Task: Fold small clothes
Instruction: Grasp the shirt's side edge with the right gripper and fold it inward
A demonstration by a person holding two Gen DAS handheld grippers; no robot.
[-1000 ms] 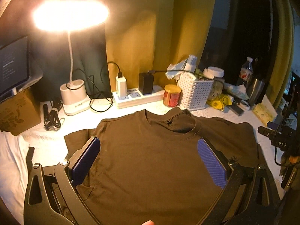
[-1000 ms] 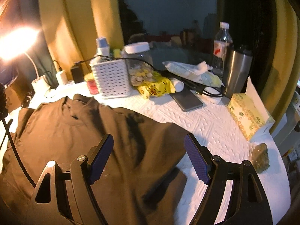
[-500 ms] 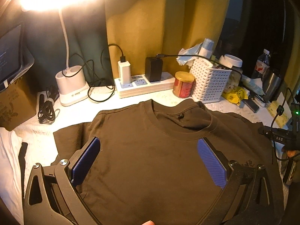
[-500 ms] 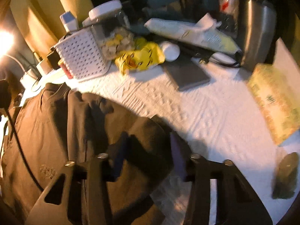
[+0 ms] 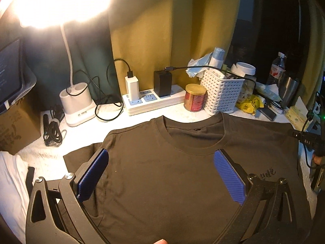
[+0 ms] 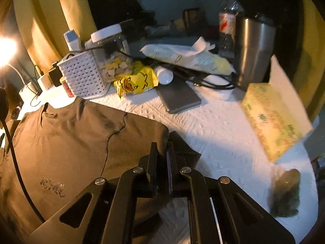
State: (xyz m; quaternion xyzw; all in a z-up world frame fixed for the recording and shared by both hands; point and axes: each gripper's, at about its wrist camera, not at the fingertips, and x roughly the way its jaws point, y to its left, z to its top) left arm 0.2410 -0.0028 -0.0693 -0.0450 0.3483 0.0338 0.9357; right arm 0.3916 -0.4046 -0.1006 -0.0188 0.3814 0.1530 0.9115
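A dark brown T-shirt [image 5: 166, 174] lies flat on the white table, collar toward the back; it also shows in the right wrist view [image 6: 67, 142]. My left gripper [image 5: 160, 162] is open and empty, its blue pads spread wide above the shirt's chest just below the collar. My right gripper [image 6: 161, 148] is shut on the T-shirt's right sleeve edge, pinching the fabric between its pads at the shirt's right side.
A lit desk lamp [image 5: 77, 105], power strip [image 5: 152, 101], red tin [image 5: 195, 97] and white basket [image 5: 221, 93] stand behind the shirt. A phone [image 6: 178, 97], steel tumbler [image 6: 254, 50], tissue box [image 6: 270, 120] and yellow bag [image 6: 136, 81] crowd the right.
My right gripper moved down onto the shirt's right sleeve and closed on it. My left gripper moved forward over the shirt toward the collar, still open.
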